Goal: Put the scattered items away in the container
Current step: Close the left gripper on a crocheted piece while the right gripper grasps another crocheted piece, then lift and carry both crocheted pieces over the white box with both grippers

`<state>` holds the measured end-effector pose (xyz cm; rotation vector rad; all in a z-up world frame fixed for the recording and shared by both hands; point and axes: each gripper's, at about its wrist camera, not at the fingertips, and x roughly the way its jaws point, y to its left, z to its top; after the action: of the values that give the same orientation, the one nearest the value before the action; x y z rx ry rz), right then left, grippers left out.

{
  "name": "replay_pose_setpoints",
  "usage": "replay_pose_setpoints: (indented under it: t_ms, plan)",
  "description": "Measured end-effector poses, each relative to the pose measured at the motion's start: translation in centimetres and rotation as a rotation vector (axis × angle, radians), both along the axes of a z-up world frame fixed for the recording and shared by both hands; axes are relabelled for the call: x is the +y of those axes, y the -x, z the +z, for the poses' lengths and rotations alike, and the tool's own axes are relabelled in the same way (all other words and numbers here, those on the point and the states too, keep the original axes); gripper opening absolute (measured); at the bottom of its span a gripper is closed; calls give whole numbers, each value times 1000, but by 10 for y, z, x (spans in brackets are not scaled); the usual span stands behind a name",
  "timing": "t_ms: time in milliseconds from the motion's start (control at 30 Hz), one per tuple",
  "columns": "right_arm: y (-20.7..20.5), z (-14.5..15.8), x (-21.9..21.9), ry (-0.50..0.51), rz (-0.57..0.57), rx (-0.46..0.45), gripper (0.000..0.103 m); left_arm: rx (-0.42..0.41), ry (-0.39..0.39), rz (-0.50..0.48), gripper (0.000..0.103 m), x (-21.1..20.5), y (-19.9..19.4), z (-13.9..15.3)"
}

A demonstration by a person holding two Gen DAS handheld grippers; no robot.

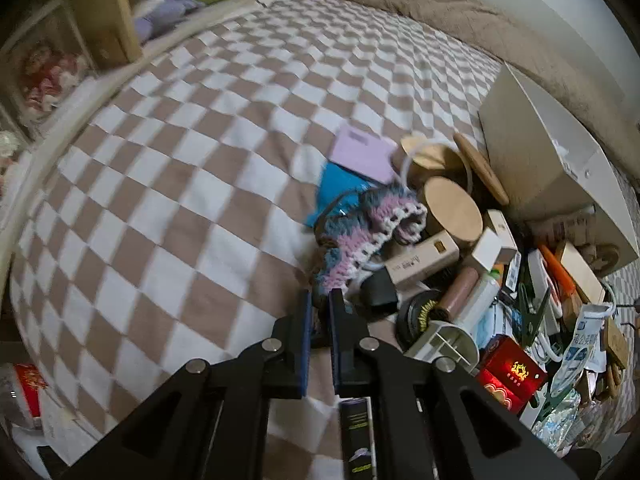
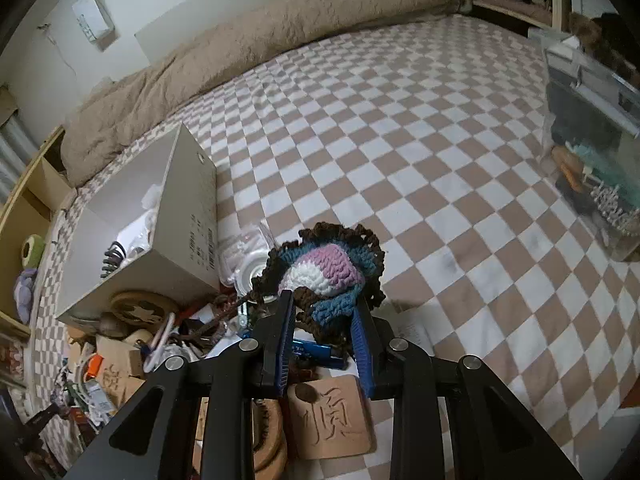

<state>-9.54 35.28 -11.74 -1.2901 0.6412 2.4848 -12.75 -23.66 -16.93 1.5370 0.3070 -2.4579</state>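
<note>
Two grippers show, one in each view. In the right wrist view we see the right gripper with its jaws clamped on a crochet piece, brown at the edge with blue, white and purple bands. The piece is held up above the bed, and its long side runs left to right across the jaws. Under it lie a blue tube and a tan tile with a carved sign.

In the left wrist view our left gripper has its jaws close together with a thin gap; we cannot tell if they pinch anything. Just past them lies a knitted cloth in pink, blue and white, stretched from near the jaws up to the right. Only this view shows a red box and a round wooden lid.

Farther off, both views show the white box, open at the top, on the checked bed sheet.
</note>
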Motion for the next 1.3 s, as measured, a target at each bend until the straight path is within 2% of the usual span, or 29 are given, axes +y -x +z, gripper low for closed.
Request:
replay_pose_setpoints:
  t_ms: [367,933,1300]
  plan:
    - [-8,34,-5,-26,32,52,28,74,31,19,8,-8,-12,51]
    - [-17,98,-6,-29,61,175,28,202,69,-5,8,17,-13,140]
    - [-26,147,-11,-69,59,258,27,280,76,-28,8,35,-20,194]
